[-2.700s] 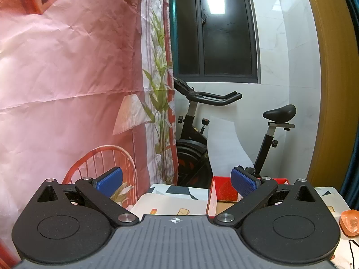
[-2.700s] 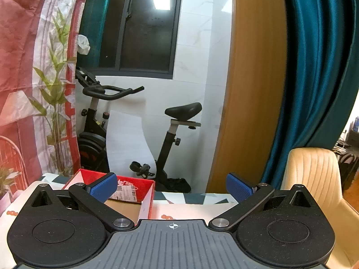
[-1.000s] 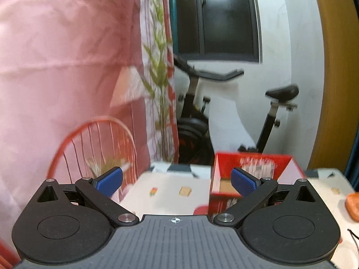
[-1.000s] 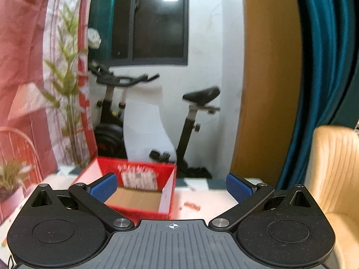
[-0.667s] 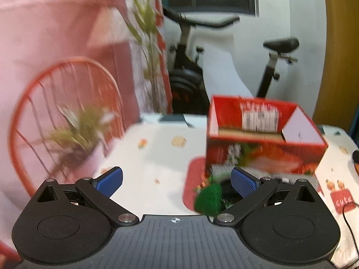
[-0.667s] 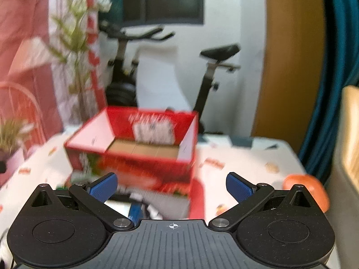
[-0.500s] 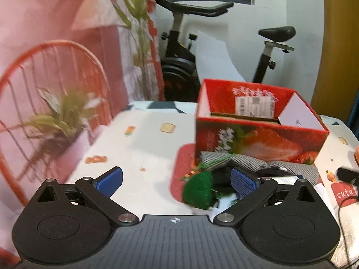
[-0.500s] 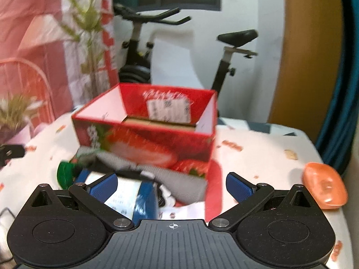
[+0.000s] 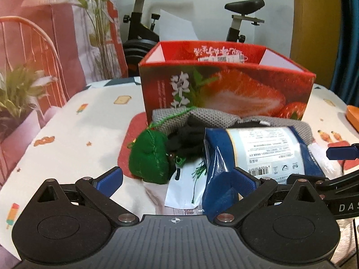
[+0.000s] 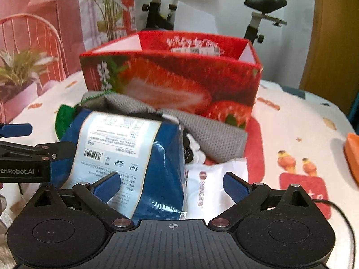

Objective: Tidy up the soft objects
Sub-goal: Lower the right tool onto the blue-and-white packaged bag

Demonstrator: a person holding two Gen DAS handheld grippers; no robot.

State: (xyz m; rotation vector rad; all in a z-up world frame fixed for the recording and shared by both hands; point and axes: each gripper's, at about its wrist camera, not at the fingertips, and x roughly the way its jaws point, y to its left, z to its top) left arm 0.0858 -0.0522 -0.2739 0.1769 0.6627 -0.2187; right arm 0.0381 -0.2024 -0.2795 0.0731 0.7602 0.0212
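A pile of soft things lies on the table in front of a red strawberry box (image 9: 224,83), which also shows in the right wrist view (image 10: 170,78). The pile holds a green felt pouch (image 9: 149,159), a grey knit cloth (image 9: 213,117), a black item (image 9: 186,141), a blue-and-white plastic pack (image 9: 262,154) and a white packet (image 10: 213,186). The blue pack (image 10: 125,157) and grey cloth (image 10: 213,132) show in the right wrist view too. My left gripper (image 9: 177,180) is open, low before the pouch. My right gripper (image 10: 172,187) is open over the blue pack's near end.
The table (image 9: 78,123) has a white patterned cloth. An orange dish (image 10: 352,154) sits at the right edge. A cable (image 10: 336,208) runs near the right gripper. An exercise bike (image 9: 143,29), a pink backdrop and a wooden panel stand behind.
Both grippers have tilted down from the room view and moved in low toward the table. The box and the pile have come into view close up. Both stay open.
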